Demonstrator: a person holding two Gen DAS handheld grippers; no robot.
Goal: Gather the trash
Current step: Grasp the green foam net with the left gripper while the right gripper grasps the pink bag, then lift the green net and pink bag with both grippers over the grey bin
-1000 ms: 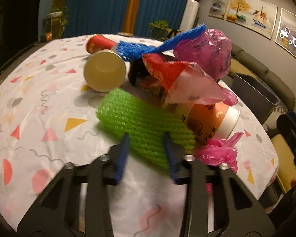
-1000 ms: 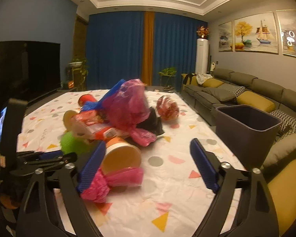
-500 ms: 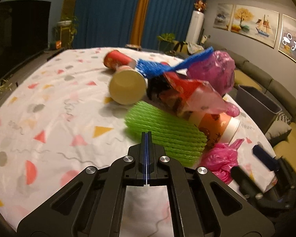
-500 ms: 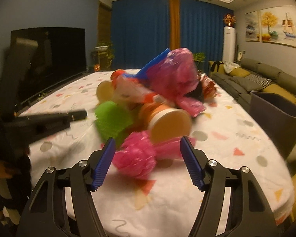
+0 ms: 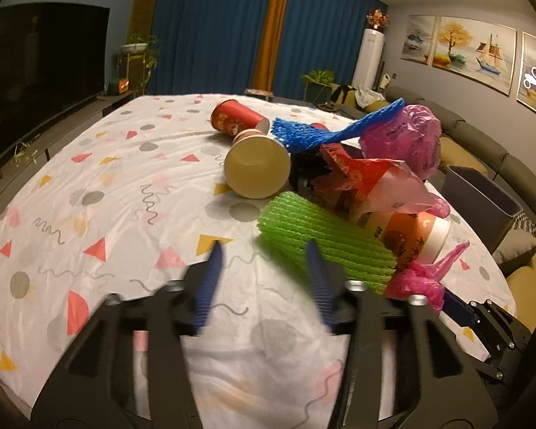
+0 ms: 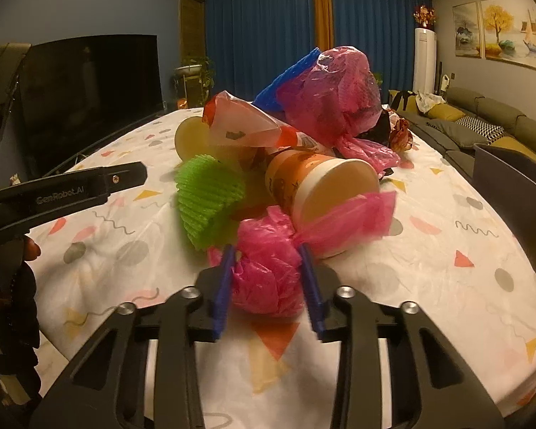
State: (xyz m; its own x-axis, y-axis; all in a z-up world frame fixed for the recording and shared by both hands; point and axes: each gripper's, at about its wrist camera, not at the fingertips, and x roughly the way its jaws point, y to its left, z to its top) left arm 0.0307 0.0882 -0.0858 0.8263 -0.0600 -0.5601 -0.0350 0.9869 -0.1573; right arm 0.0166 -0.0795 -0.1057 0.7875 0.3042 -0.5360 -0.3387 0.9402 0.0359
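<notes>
A trash pile lies on the patterned tablecloth (image 5: 89, 193). It holds a green foam net (image 5: 321, 239), an orange paper cup (image 5: 407, 232), a tan cup (image 5: 257, 168), a red cup (image 5: 236, 118), a blue net (image 5: 332, 128) and pink bags. My left gripper (image 5: 264, 254) is open and blurred, just short of the green net's near end. My right gripper (image 6: 266, 254) has its jaws on both sides of a crumpled pink plastic bag (image 6: 268, 271), close against it. The orange cup (image 6: 321, 186) and green net (image 6: 207, 196) lie right behind it.
A dark grey bin (image 5: 482, 193) stands off the table's right side, also seen in the right wrist view (image 6: 514, 193). A sofa (image 6: 482, 125) runs along the right wall. A TV (image 6: 89, 93) stands on the left. The left gripper's body (image 6: 64, 189) crosses the right view.
My left gripper went from shut to open and shifted left of the green net. My right gripper narrowed and moved in around the pink bag.
</notes>
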